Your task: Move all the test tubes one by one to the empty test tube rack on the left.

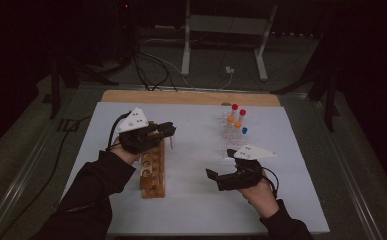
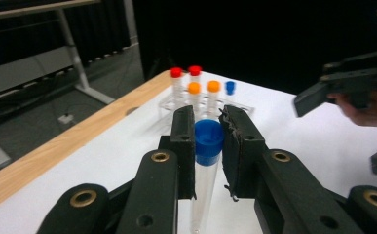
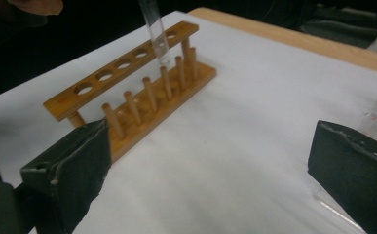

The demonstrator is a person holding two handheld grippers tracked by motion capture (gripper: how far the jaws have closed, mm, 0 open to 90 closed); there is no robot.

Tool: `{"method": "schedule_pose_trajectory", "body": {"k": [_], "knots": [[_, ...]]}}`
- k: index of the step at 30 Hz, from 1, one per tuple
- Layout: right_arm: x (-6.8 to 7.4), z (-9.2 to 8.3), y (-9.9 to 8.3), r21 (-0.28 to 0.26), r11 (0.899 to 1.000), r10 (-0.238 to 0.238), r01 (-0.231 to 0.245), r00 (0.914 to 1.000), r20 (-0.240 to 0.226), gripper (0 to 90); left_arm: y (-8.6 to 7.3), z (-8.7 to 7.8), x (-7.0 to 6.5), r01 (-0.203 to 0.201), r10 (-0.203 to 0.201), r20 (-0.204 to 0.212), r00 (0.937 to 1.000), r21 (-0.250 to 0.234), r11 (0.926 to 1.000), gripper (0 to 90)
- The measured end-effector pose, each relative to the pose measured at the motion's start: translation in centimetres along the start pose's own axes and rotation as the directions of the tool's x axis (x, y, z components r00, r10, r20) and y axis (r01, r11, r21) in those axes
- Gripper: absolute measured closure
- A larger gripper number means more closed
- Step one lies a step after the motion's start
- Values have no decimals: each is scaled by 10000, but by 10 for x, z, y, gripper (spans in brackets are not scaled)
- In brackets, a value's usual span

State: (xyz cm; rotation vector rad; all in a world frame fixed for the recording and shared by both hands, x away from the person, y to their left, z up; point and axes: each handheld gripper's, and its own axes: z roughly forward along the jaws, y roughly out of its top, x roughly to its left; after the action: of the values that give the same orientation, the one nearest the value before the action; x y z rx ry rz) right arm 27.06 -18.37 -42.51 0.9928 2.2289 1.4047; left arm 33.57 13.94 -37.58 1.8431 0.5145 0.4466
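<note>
the left claw (image 2: 208, 146) is clamped on a blue-capped tube (image 2: 206, 165), hanging upright, its tip seemingly just above the far holes of the wooden rack (image 3: 127, 92). the right claw (image 3: 210, 170) stands apart, empty.

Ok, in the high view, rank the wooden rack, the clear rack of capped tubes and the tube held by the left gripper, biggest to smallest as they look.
1. Wooden rack
2. Clear rack, slightly smaller, but farther from the camera, so unsure
3. Tube, a thin sliver below the left gripper
</note>
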Motion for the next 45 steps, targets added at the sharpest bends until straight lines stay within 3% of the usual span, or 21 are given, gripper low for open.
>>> {"method": "schedule_pose_trajectory", "body": {"k": [5,12,19,25,40,45], "knots": [[0,-2,-2,-294,9994,-194,205,9991,371,4,-2,-7,16,222,-223,-448,9987,-27,9997,776],[-1,-2,-5,-327,9991,-251,260,9993,291,4,-4,-15,33,235,-233,-1043,9943,-1,9997,776],[-1,-4,-5,-368,9990,-253,269,9988,418,4,-7,-20,51,390,-402,-1692,9848,-105,9992,776],[-2,-4,-6,-342,9992,-214,226,9991,370,4,-20,-17,64,768,-761,-2119,9743,-52,9970,776],[-5,-6,-7,-355,9993,-83,96,9993,371,5,-66,2,75,1616,-1545,-2309,9606,123,9868,775],[-6,-7,-7,-422,9991,19,-6,9995,317,5,-79,6,75,1716,-1622,-2452,9558,172,9850,775]]}}
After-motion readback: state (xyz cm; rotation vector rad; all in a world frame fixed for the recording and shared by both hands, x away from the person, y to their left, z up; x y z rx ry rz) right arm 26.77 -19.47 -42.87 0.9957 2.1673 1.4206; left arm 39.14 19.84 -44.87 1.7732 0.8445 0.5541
